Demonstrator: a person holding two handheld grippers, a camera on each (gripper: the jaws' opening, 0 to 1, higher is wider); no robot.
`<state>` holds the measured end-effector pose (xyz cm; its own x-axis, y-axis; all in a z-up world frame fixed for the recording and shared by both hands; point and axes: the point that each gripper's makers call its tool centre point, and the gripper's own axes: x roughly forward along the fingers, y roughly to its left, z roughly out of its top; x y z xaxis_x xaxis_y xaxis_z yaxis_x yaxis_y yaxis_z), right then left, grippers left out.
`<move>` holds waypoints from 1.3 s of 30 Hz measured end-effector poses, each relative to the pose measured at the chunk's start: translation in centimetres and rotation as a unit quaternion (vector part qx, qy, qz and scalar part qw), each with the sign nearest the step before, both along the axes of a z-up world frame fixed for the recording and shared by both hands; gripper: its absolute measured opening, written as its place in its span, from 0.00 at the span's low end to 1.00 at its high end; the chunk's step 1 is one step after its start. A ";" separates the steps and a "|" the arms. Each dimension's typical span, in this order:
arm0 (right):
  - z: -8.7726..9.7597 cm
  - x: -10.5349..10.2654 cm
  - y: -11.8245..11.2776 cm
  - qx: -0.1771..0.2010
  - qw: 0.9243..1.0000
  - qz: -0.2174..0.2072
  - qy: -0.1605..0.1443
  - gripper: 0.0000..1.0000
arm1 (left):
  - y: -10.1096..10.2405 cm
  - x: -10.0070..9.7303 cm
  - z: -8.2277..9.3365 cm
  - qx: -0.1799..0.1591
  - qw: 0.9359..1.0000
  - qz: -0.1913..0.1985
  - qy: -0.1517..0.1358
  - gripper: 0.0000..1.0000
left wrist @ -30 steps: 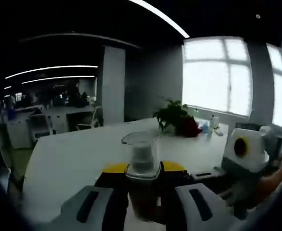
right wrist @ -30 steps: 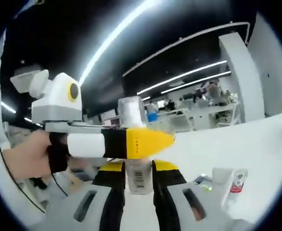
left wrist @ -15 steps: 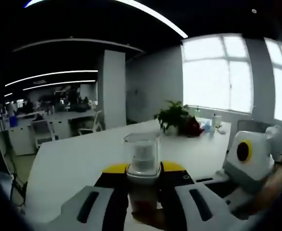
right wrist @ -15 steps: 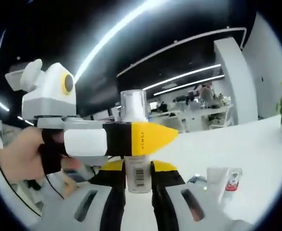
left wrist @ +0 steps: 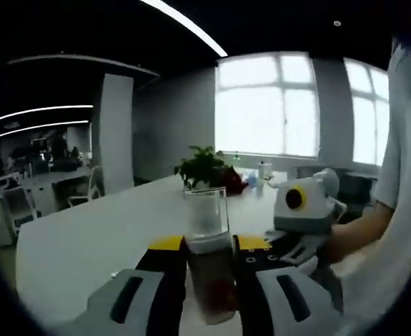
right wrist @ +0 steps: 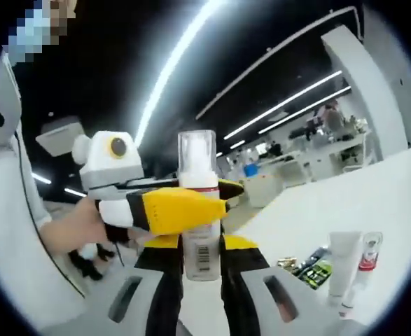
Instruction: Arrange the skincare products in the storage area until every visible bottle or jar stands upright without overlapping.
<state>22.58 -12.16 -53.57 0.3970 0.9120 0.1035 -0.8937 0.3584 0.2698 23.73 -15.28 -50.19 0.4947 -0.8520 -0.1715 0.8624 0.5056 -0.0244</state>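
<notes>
Both tongs, left [left wrist: 209, 280] and right [right wrist: 201, 262], stay clamped on one clear-capped bottle [right wrist: 198, 210], now lifted higher above the worktop [right wrist: 331, 210], upright, not yet placed.

A broad white worktop [left wrist: 86, 238] runs back to a potted plant [left wrist: 201, 166] near its far edge. Behind the plant, large bright windows [left wrist: 265, 105] fill the wall. Left of the plant stands a square white column [left wrist: 116, 133], with desks and chairs [left wrist: 23, 199] beyond it in dim office space. Long strip lights [right wrist: 173, 66] cross the dark ceiling above the worktop.
</notes>
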 end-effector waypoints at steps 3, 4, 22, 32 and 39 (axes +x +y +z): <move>0.2 -1.0 -0.1 -0.002 0.999 0.043 -0.015 0.18 | -0.2 -1.0 0.2 0.003 0.999 -0.032 0.001 0.22; 0.3 -1.4 -0.1 -0.006 0.998 0.063 -0.021 0.18 | -0.2 -1.5 0.2 0.005 0.999 -0.049 0.002 0.22; 0.7 -3.7 0.6 -0.007 0.978 0.201 -0.046 0.19 | -0.1 -4.0 -0.2 0.013 0.988 -0.154 0.015 0.18; -2.9 -2.6 0.4 -0.122 0.971 0.181 -0.094 0.19 | 0.2 -3.0 -3.7 0.066 0.988 -0.140 0.014 0.18; -6.0 -1.6 0.3 -0.192 0.961 0.171 -0.102 0.19 | 0.1 -2.2 -6.7 0.108 0.987 -0.115 0.033 0.18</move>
